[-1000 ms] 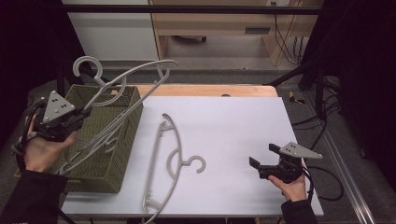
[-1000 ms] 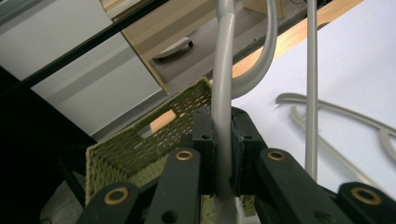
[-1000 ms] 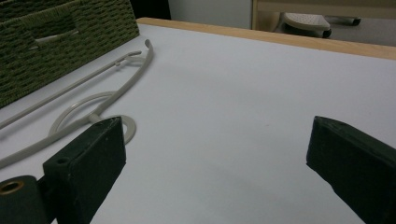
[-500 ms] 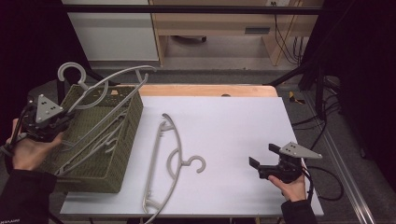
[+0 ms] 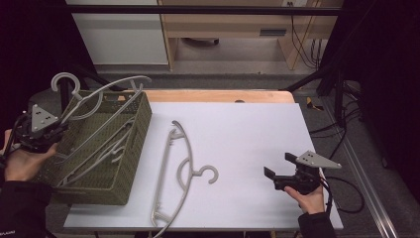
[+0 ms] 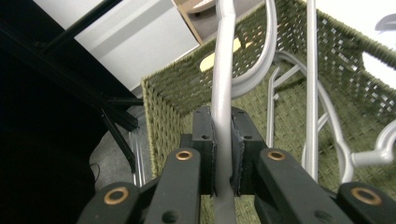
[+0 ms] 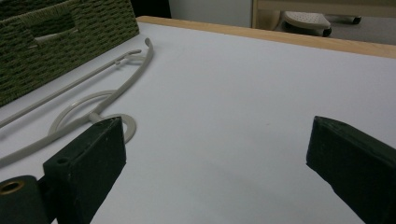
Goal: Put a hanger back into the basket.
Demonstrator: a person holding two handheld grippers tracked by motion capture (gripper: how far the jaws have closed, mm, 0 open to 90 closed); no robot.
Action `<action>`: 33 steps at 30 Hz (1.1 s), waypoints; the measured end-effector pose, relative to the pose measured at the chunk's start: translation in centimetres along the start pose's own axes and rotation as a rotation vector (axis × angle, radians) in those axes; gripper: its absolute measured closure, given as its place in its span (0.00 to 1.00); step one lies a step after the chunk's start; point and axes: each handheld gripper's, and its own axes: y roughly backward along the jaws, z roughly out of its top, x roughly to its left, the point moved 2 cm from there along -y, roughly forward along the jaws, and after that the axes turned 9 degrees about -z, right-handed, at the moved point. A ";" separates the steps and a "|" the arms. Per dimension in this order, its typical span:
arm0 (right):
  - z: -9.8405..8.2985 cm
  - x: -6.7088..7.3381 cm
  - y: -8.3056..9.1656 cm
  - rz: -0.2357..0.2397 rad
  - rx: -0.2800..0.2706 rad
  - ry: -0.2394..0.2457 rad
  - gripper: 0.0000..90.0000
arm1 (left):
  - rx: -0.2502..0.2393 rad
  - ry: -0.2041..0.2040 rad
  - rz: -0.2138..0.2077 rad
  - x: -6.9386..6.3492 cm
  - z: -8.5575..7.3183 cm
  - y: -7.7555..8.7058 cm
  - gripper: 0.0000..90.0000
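Right now my left gripper [image 5: 49, 134] is pinching a grey hanger [image 5: 99, 94] tight between its pads, over the green woven basket [image 5: 126, 163]. That hanger tilts up, and its hook pokes out above the basket's far corner. More hangers [image 5: 99, 153] lie inside the basket. A second hanger [image 5: 181, 171] lies flat on the white table [image 5: 257, 129]. My right gripper [image 5: 277, 178] sits near the table's right edge, its jaws spread wide with nothing between them
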 end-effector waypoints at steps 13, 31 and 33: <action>0.0 0.1 -0.1 -0.002 0.002 0.001 0.06 | 0.075 -0.002 0.023 0.9 -2.8 -1.2 0.91; -0.1 0.2 -0.3 0.002 0.010 0.007 0.06 | 0.125 -0.042 0.033 0.5 -5.1 -2.1 0.91; -0.1 0.2 -0.3 0.004 0.013 0.006 0.06 | 0.144 -0.046 0.035 0.1 -5.4 -2.9 0.91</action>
